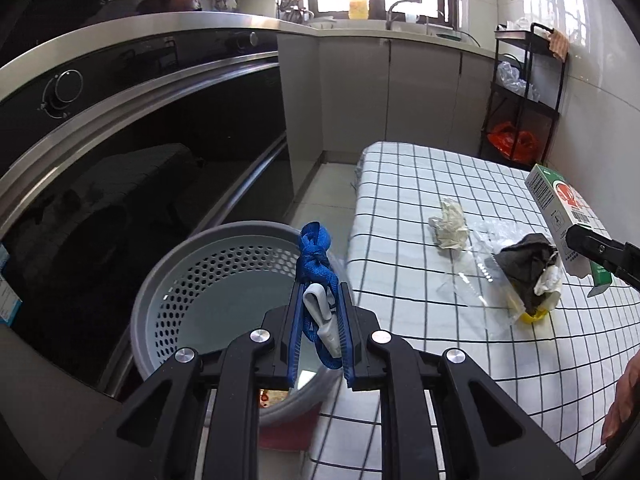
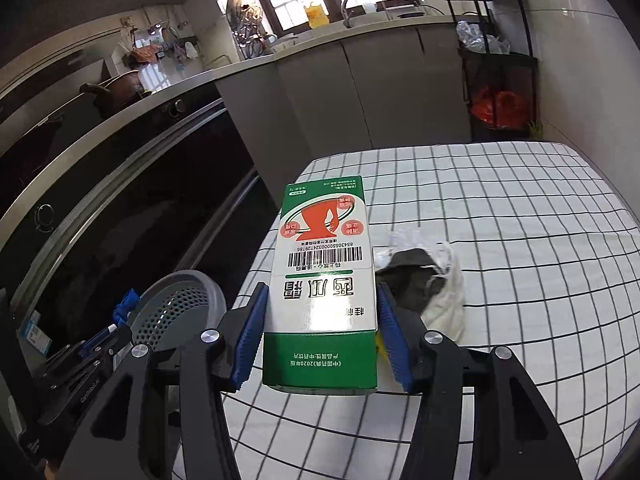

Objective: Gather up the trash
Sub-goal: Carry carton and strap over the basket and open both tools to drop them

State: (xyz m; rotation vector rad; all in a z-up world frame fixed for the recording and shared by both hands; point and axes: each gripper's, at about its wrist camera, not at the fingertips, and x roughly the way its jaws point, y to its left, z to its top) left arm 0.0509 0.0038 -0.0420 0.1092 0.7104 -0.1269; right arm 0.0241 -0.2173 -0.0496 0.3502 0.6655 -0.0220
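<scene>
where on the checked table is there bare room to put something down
The far end of the checked tablecloth, towards the black shelf rack, is bare, and so is the right side beyond the white tissue. The near strip below the yellow piece also looks free. The middle is crowded: crumpled paper, clear plastic wrap and a dark cloth wad.

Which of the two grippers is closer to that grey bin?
Left. The left gripper, clamping a blue strap, hangs over the grey bin; the right gripper holds a box above the table.
</scene>
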